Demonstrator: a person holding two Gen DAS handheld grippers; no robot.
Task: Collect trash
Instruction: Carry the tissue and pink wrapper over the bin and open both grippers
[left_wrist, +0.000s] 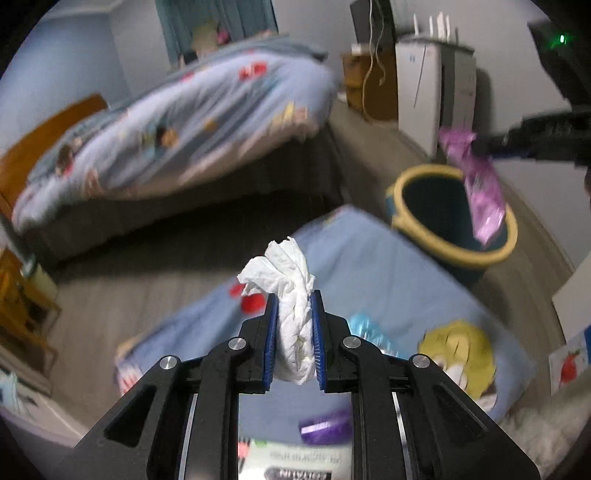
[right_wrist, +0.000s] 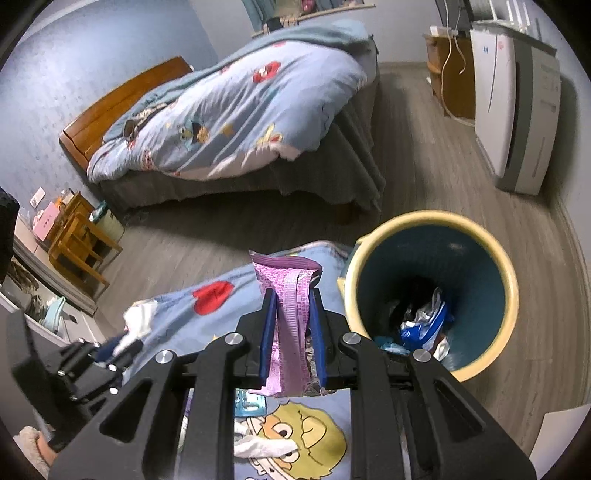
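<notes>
My left gripper (left_wrist: 294, 299) is shut on a crumpled white tissue (left_wrist: 288, 291), held above a blue cartoon pillow (left_wrist: 369, 280). My right gripper (right_wrist: 292, 295) is shut on a pink-purple wrapper (right_wrist: 290, 295), held just left of a blue bin with a yellow rim (right_wrist: 506, 269) that holds several pieces of trash (right_wrist: 424, 325). In the left wrist view the right gripper (left_wrist: 476, 146) holds the wrapper (left_wrist: 480, 184) over the bin (left_wrist: 450, 254). In the right wrist view the left gripper (right_wrist: 129, 345) and its tissue (right_wrist: 138, 319) show at lower left.
On the pillow (right_wrist: 221, 295) lie a white tissue (right_wrist: 262, 445), a light-blue wrapper (right_wrist: 251, 402) and a purple wrapper (left_wrist: 325, 428). A bed with a blue quilt (right_wrist: 240, 122) stands behind. A white appliance (right_wrist: 513, 118) and wooden cabinet (right_wrist: 447, 77) stand at the right wall. A wooden chair (right_wrist: 79, 240) is left.
</notes>
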